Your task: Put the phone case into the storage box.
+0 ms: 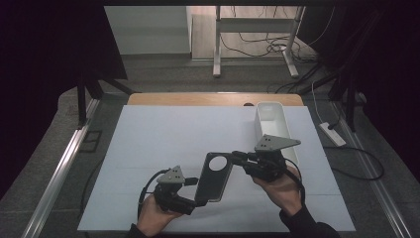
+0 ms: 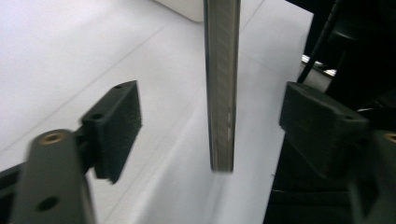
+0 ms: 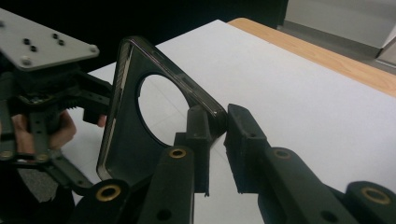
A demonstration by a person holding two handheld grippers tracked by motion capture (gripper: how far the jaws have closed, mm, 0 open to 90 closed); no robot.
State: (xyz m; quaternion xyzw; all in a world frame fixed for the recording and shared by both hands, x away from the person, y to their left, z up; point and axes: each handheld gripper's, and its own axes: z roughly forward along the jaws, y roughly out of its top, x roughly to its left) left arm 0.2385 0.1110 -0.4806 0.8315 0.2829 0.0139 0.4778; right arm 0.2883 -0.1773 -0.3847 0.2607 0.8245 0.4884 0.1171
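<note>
High view: a dark phone case (image 1: 214, 176) with a large round cutout hangs above the white desk (image 1: 163, 139), slanting between the two hands. The right tool (image 1: 236, 156) meets its upper corner from the right; the left tool (image 1: 197, 194) sits at its lower end. A white oblong bin (image 1: 272, 121) stands on the desk behind the right hand (image 1: 280, 188), near the far right edge. The left hand (image 1: 156, 218) comes in at the bottom edge.

Left gripper view: the case (image 2: 220, 84) is seen edge-on, a thin upright strip hanging between the left tool's (image 2: 210, 126) two black pads with clear gaps on both sides — the jaws stand apart and touch nothing.

Right gripper view: the right tool (image 3: 219, 126) is clamped on the case's (image 3: 123, 140) rim at one corner, a pad (image 3: 198, 126) on either side of the edge. The round cutout shows the white desk (image 3: 289, 93) through it. Beyond the case the left tool (image 3: 91, 105) sits by its far edge — whether it touches there is hard to tell, as that side is dark.
</note>
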